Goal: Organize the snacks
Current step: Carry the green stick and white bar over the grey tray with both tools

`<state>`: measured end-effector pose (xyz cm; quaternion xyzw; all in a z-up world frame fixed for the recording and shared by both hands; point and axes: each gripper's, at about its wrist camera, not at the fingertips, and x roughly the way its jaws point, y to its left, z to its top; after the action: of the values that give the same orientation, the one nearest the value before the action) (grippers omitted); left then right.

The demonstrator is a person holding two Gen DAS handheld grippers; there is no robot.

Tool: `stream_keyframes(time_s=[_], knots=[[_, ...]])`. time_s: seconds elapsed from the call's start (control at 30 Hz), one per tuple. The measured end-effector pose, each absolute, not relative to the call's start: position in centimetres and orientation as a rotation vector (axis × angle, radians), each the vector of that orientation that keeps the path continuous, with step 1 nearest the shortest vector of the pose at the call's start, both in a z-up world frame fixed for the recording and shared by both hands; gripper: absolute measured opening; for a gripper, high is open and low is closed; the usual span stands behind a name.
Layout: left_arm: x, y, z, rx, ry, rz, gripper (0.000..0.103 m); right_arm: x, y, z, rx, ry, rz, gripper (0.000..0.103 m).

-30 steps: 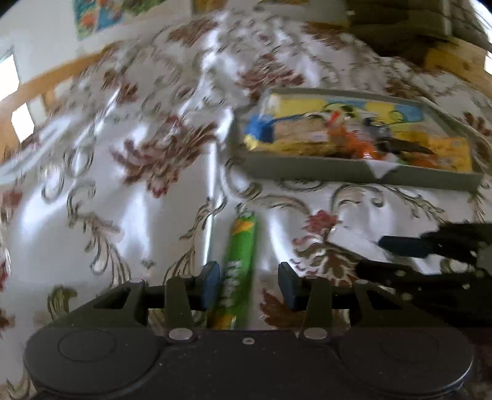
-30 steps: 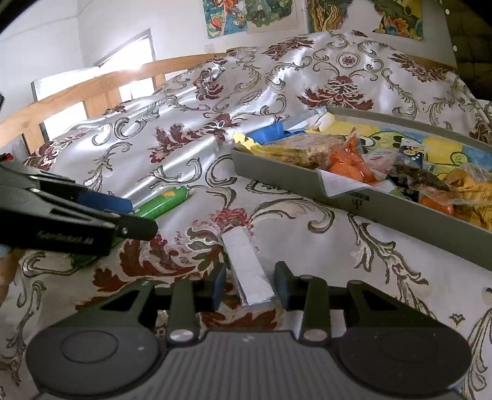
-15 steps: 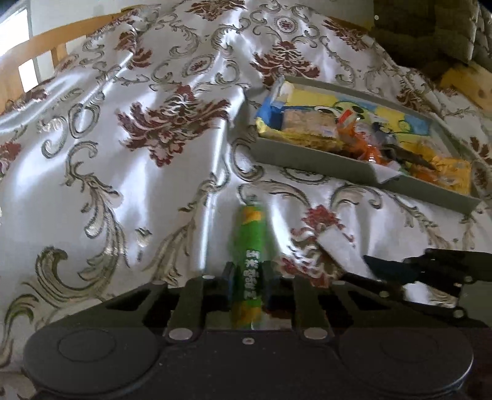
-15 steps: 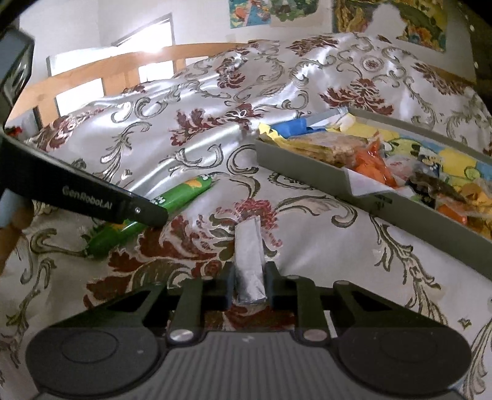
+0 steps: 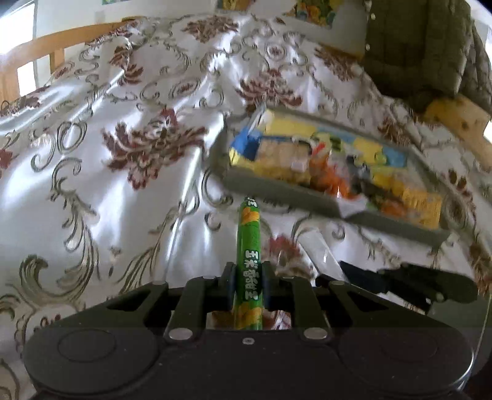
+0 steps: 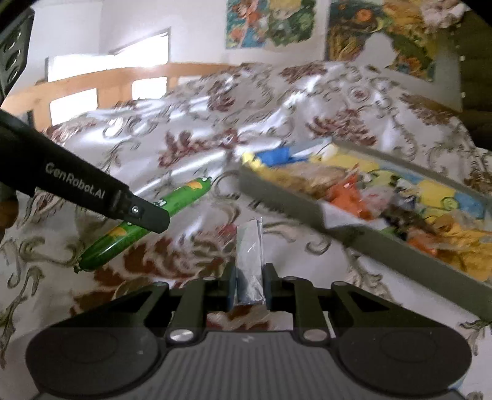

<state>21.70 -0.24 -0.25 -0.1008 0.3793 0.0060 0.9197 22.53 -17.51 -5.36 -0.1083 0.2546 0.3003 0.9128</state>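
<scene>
1. My left tool is clamped on the green snack stick; both pads press its sides near the lower end, and the stick points away from me toward the grey tray; in the right wrist view the same stick slants across the floral cloth with the left tool's finger crossing over it.
2. My right tool is closed on the silver foil packet; the packet stands between the pads and sticks out forward over the cloth.
3. The tray sits on the cloth toward the right side, ahead of both tools; it is packed with snacks in yellow, orange and blue wrappers; the blur hides their labels.
4. The 2 tools are near each other; the right tool's fingers show dark at the right edge of my left view, just beside the foil packet.
5. A wooden rail runs behind the cloth's far left edge; colourful posters hang on the wall.
</scene>
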Motion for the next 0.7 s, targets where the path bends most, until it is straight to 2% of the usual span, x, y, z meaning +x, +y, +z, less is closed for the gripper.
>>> stream_keyframes(time_s=[0.33,0.7], knots=[[28.4,-1.8,2.6,-0.233,0.680,0.051,0.018,25.1,-20.9,-2.4,-0.070,0.313,0.459,0.021],[36.5,-6.3,4.1,-0.200,0.616,0.002,0.018,30.1,-23.3,-1.9,0.030,0.314,0.381,0.021]])
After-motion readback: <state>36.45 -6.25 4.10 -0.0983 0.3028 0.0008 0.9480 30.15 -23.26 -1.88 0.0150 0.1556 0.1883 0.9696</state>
